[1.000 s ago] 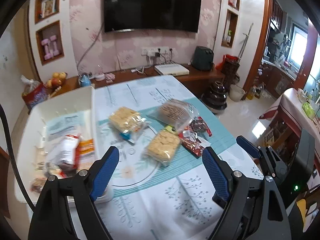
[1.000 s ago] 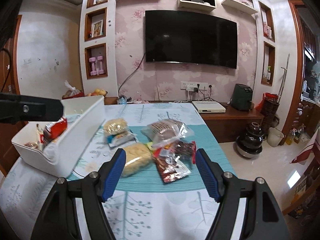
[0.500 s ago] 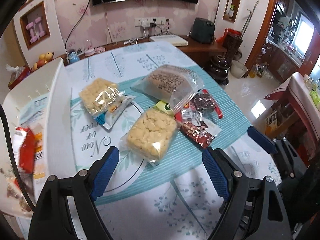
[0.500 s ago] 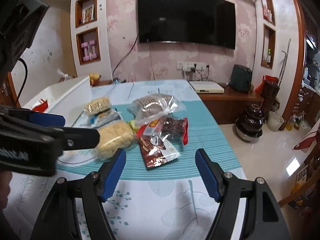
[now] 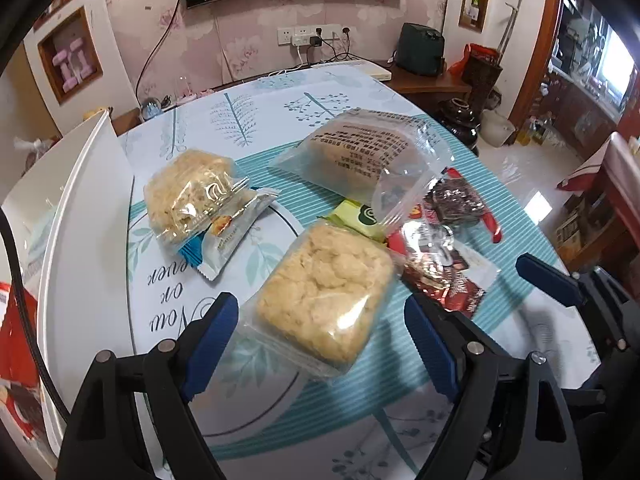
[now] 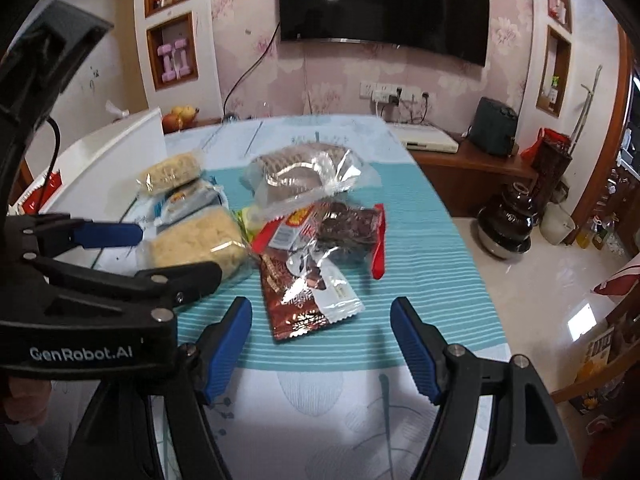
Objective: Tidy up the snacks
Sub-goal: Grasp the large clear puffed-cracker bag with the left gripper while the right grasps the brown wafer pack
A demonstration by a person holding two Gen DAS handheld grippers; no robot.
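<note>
The left tool stands spread with the yellow pastry packet between its pads, untouched, seemingly lined up for a pinch. The right tool, also spread and empty, faces the brown snack packet on the worktop; the white bin waits at the left to receive them.

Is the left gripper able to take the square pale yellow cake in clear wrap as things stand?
Probably yes. The left gripper is open, the square pale yellow cake in clear wrap lies just ahead between its fingers, and nothing covers it; only the red-brown foil packet lies close beside.

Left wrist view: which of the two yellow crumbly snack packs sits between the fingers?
The square pack nearest the camera, lying alone; the other yellow pack lies farther left atop a white-and-blue wrapper.
</note>
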